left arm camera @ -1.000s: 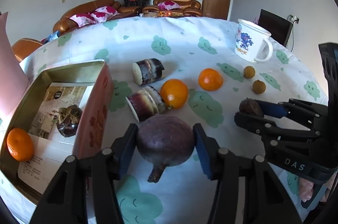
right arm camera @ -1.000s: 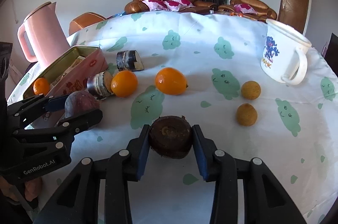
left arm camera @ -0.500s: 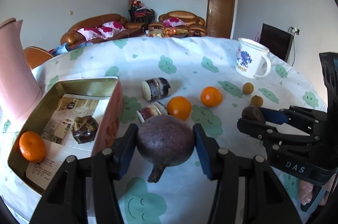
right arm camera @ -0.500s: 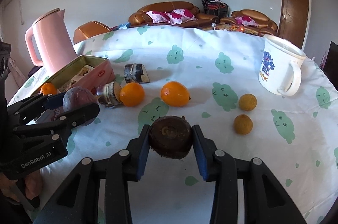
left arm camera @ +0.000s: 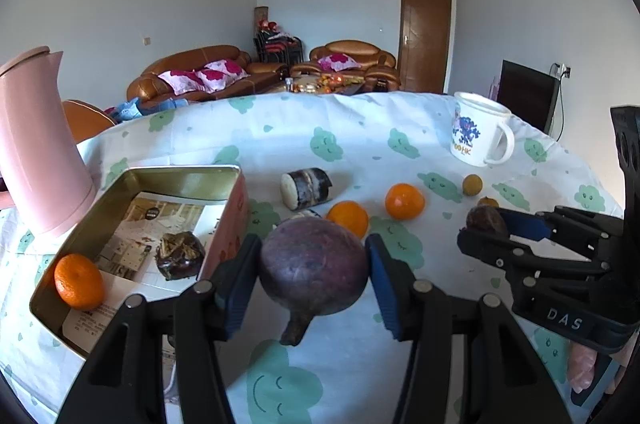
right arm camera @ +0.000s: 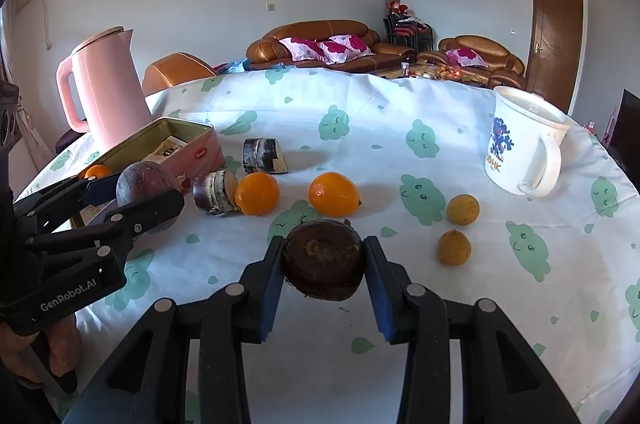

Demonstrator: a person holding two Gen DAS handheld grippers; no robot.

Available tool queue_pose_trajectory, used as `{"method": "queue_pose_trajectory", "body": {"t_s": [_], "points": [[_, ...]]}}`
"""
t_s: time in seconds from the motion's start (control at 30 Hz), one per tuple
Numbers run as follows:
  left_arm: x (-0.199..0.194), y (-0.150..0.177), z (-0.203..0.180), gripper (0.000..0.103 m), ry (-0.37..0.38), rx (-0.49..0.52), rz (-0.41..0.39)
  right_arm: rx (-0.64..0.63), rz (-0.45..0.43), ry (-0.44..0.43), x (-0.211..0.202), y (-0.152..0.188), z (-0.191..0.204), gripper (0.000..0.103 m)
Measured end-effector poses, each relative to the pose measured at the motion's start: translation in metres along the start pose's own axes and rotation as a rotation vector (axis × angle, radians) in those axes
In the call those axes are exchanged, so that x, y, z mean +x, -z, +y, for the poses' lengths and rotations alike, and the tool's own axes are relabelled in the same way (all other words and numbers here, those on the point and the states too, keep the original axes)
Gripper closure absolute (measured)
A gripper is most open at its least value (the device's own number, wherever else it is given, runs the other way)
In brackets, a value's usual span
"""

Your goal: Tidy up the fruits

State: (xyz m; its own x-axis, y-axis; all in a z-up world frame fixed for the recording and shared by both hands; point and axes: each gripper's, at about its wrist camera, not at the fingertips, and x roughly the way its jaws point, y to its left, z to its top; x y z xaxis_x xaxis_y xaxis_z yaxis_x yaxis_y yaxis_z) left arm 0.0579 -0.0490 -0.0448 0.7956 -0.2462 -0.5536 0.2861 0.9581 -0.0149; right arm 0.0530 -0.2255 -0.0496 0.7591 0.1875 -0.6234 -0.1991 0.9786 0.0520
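Both hands have tipped up since a second ago, so each view now takes in more wall and ceiling, and the left gripper (left arm camera: 314, 278) has lifted slightly, while each grip is unchanged. Its blue-padded fingers (left arm camera: 236, 288) are clamped on a purple beet (left arm camera: 314, 264), root tail hanging down, held just right of the tin (left arm camera: 224, 200) and clear of the surface (left arm camera: 360, 144). The right gripper (right arm camera: 323, 266) points down and forward over the cloth, its fingers (right arm camera: 272, 284) clenched on a dark brown round fruit (right arm camera: 323, 258), nearer the camera than the tin and well to its right. In the right wrist view, part of a hand (right arm camera: 60, 348) shows under the left tool, whose body reads "GenRobot.AI"; the right tool in the left wrist view reads "DAS". Inside the tin lie a tangerine (left arm camera: 79, 280) at the near corner and a dark wrinkled fruit (left arm camera: 180, 256) on printed paper whose text is too small to read. Right of the tin sit two cut cane pieces (right arm camera: 264, 155), two oranges (right arm camera: 334, 194) and, farther right, two small yellow-brown fruits (right arm camera: 463, 209). A white mug (right arm camera: 520, 144) far right of the tin carries a blue figure and letters ending "HK". A pink jug (right arm camera: 108, 92) stands behind the tin.
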Motion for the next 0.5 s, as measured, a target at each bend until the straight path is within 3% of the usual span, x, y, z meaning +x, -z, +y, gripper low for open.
{"method": "queue_pose_trajectory", "body": {"t_s": [0.5], "points": [[-0.01,0.001,0.0,0.048,-0.027,-0.011,-0.055,-0.021,-0.066,0.011,-0.013,0.001,0.004,0.062]]}}
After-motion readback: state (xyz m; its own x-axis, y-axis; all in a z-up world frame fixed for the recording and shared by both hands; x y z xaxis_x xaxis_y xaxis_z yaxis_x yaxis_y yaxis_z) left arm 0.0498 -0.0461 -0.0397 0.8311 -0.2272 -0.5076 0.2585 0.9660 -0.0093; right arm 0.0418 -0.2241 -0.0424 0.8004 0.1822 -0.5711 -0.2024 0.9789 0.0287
